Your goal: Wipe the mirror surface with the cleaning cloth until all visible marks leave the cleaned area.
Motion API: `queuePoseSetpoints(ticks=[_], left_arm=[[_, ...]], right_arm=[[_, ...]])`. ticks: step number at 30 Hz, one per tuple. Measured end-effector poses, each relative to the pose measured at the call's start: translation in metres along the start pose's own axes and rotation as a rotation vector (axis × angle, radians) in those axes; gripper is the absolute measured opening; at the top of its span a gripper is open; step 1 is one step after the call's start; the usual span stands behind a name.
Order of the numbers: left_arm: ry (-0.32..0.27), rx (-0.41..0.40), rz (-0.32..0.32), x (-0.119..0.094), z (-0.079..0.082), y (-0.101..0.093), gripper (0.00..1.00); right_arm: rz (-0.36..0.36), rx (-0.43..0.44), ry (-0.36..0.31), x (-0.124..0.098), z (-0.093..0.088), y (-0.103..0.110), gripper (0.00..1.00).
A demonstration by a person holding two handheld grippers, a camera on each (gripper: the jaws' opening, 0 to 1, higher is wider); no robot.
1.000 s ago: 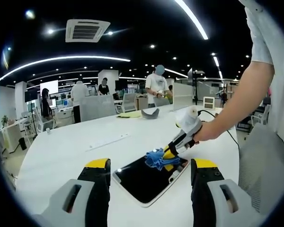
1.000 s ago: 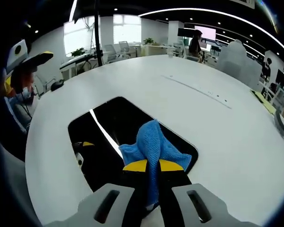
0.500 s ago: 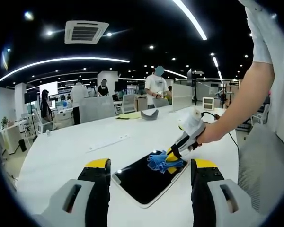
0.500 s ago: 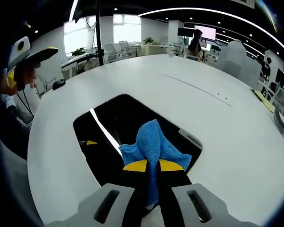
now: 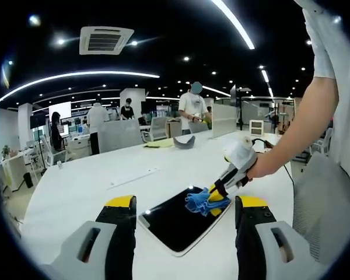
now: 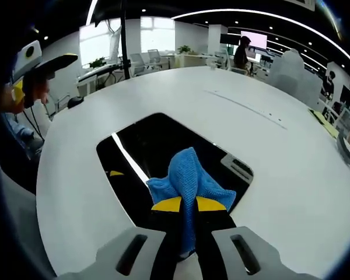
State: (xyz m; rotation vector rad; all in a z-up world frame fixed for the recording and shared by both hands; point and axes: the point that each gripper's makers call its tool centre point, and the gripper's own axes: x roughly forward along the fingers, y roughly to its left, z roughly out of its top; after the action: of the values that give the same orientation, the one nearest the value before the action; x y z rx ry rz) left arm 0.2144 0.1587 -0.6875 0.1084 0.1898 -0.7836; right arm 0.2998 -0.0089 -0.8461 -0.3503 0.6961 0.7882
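Note:
A flat rectangular mirror [image 5: 178, 221] [image 6: 157, 151] with a white rim lies on the white table, its glass reflecting the dark ceiling and a light strip. My right gripper [image 6: 188, 205] [image 5: 214, 195] is shut on a bunched blue cleaning cloth [image 6: 188, 178] [image 5: 198, 201], pressing it on the mirror's near right part in the left gripper view. My left gripper [image 5: 185, 205] hovers open in front of the mirror, its yellow-tipped jaws wide apart and empty; it also shows at the left edge of the right gripper view [image 6: 44, 64].
The round white table [image 5: 87, 186] stretches back, with a grey object [image 5: 184, 140] and a yellowish sheet [image 5: 157, 142] at its far side. A cable [image 5: 262, 140] trails near the person's forearm [image 5: 291, 134]. Several people stand among desks behind.
The right gripper has slid the cloth along the mirror toward its right end in the left gripper view. The left gripper has stayed in place.

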Motion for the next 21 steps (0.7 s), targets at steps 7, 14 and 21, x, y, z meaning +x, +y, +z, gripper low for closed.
queuePoseSetpoints(ticks=[7, 14, 21], left_arm=[[-0.001, 0.002, -0.003, 0.000, 0.001, -0.002, 0.69], [-0.003, 0.005, -0.001, -0.001, 0.003, -0.003, 0.69], [-0.007, 0.006, -0.001, -0.001, 0.004, -0.004, 0.69]], right_arm=[[0.001, 0.003, 0.000, -0.005, -0.003, 0.006, 0.02], [0.003, 0.003, 0.001, -0.008, -0.008, 0.011, 0.02], [0.008, -0.002, 0.002, -0.014, -0.012, 0.019, 0.02]])
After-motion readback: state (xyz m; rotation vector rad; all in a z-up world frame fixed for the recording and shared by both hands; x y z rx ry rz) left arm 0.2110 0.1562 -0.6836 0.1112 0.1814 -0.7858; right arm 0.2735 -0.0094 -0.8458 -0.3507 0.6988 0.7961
